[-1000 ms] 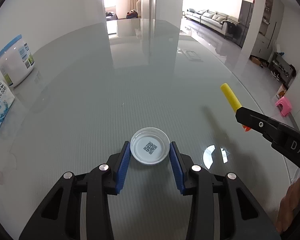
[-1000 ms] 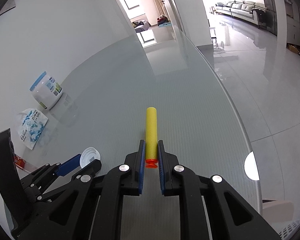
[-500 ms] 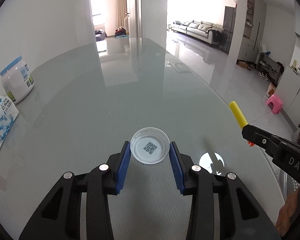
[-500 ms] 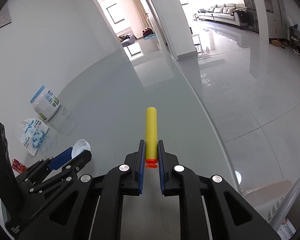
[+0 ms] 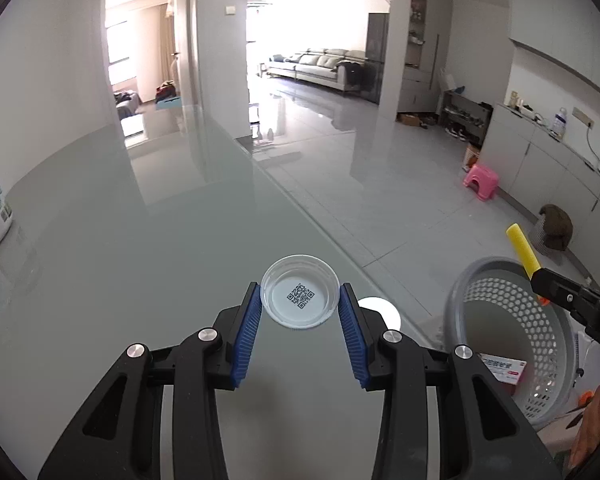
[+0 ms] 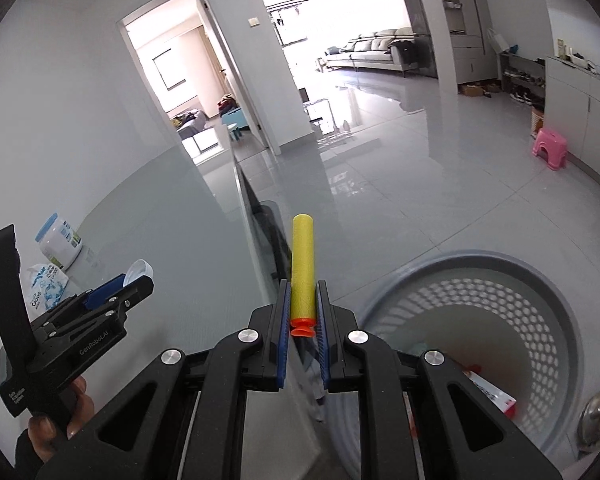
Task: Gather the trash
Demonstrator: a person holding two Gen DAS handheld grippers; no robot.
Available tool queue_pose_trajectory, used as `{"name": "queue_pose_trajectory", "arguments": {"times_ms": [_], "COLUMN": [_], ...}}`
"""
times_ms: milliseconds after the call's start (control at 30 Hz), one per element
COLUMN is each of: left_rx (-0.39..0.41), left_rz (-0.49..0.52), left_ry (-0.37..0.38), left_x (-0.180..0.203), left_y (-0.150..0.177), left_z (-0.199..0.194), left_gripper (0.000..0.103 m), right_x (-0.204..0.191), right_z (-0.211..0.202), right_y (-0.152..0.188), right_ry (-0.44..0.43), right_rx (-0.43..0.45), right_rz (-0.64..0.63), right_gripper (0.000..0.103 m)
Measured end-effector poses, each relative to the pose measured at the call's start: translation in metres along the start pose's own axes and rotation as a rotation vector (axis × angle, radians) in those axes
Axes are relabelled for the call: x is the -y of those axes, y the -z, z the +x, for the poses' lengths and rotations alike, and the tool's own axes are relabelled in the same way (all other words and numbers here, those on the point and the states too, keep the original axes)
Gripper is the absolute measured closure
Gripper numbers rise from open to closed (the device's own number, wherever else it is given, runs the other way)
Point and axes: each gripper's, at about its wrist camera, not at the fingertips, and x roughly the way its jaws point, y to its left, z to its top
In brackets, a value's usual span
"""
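Observation:
My left gripper (image 5: 300,300) is shut on a round clear plastic lid (image 5: 300,297) with a QR code, held above the grey glass table (image 5: 140,248) near its right edge. My right gripper (image 6: 303,304) is shut on a yellow foam dart (image 6: 303,268) with an orange tip, held at the table's edge next to a grey perforated basket (image 6: 540,344). In the left wrist view the dart (image 5: 523,247) sticks up over the basket's rim (image 5: 496,268), and the basket holds a white and red packet (image 5: 502,366). The left gripper (image 6: 134,278) with the lid (image 6: 139,270) shows at the left of the right wrist view.
A white jar with a blue lid (image 6: 58,240) and a blue-printed packet (image 6: 42,284) lie on the table's far left. Beyond the table edge is glossy tiled floor (image 5: 380,184) with a pink stool (image 5: 482,182). A person's hand (image 6: 56,416) holds the left gripper.
Both grippers have swung to the right with their items, from over the table to its right edge. The basket has come into view below the right gripper.

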Motion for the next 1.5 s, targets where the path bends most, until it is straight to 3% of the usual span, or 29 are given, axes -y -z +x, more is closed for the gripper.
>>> {"name": "queue_pose_trajectory", "arguments": {"times_ms": [233,367,567,867,933,1000,1367,1500], "left_rx": [-0.001,-0.031,-0.088,-0.129,-0.123,-0.115,-0.099,-0.095], "left_rz": [0.085,0.13,0.183,0.168,0.16,0.158,0.172,0.173], "left_ry": [0.134,0.193,0.217,0.212,0.203,0.197,0.182,0.165], "left_x": [0.081,0.127,0.169,0.169,0.164,0.161,0.16,0.159], "left_y": [0.008,0.015,0.034,0.041,0.041,0.039,0.041,0.041], "left_z": [-0.004,0.007,0.023,0.033,0.032,0.03,0.024,0.023], "left_gripper": [0.064,0.064,0.064,0.06,0.046,0.045,0.039,0.036], "right_x": [0.072,0.094,0.118,0.124,0.124,0.126,0.121,0.121], "right_z": [-0.041,-0.047,-0.042,-0.031,-0.031,-0.033,-0.03,-0.033], "right_y": [0.042,0.056,0.069,0.067,0.065,0.065,0.065,0.065], "right_ry": [0.103,0.132,0.138,0.132,0.136,0.132,0.136,0.139], "right_rx": [-0.015,-0.032,-0.066,-0.076,-0.064,-0.048,-0.056,-0.048], "right_rz": [0.087,0.102,0.128,0.137,0.139,0.146,0.147,0.146], "right_gripper": [0.091,0.091,0.091,0.089,0.072,0.063,0.063,0.056]}}
